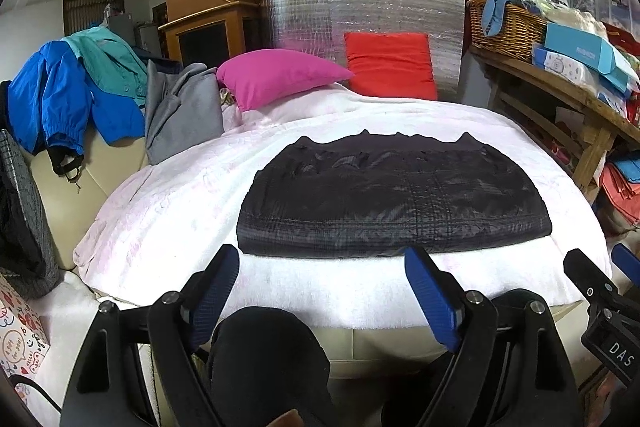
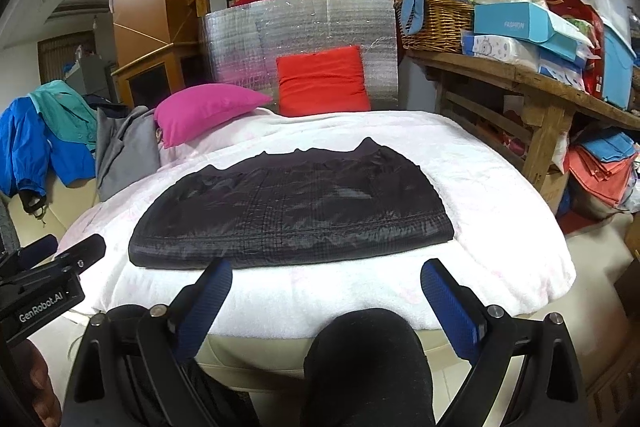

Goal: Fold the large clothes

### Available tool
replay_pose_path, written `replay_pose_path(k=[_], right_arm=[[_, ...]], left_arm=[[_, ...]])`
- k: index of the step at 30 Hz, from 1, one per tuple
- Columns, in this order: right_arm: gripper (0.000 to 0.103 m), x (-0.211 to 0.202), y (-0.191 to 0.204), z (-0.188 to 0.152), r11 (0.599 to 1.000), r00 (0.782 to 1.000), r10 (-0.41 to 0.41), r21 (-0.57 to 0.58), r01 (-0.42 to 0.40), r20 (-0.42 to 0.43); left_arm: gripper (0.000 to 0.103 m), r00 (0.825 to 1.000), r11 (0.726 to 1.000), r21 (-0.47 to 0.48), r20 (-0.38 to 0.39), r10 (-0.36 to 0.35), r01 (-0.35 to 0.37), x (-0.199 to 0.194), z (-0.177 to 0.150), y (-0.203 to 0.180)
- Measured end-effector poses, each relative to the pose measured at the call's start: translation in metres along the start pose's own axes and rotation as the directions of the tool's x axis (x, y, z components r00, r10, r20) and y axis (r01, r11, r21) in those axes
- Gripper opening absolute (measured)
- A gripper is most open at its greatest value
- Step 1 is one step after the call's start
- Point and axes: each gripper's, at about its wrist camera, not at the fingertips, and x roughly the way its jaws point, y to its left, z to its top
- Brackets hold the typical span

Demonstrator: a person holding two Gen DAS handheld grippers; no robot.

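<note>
Count: 1 black jacket [image 1: 394,199], 2 cushions – pink cushion [image 1: 276,77] & red cushion [image 1: 390,65] – 1 wicker basket [image 1: 506,27], 3 garments heaped at left: blue jacket [image 1: 48,95], teal shirt [image 1: 108,57], grey top [image 1: 180,111]

Black jacket: shiny quilted fabric, folded to a wide flat rectangle, near edge straight & doubled, far edge wavy w/ small points sticking up. It lies centre on the white blanket [image 1: 168,211] over the sofa, nothing on top of it

Left claw [image 1: 322,265] released, blue pads spread wide, nothing between, tips just short of jacket's near edge. Right claw [image 2: 326,277] likewise released & empty, pads apart, just beside that same edge. Each claw shows at the side of the other's view

Room: bare blanket strip in front of jacket, wider bare blanket left & right; cushions well behind it. Wooden tabletop [image 2: 532,79] w/ boxes crowds the right side, clothes heap the left
</note>
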Motion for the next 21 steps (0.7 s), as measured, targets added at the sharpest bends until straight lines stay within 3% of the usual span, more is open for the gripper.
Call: replay_pose_path(k=[21], right_arm=[[0.097,-0.0068,0.0020,0.0004,0.999,0.999,-0.042,-0.030,0.043,0.025]], left_arm=[[0.095,1.000,1.000,0.001,-0.007,-0.003,0.003,-0.0024,-0.0022,-0.0025]])
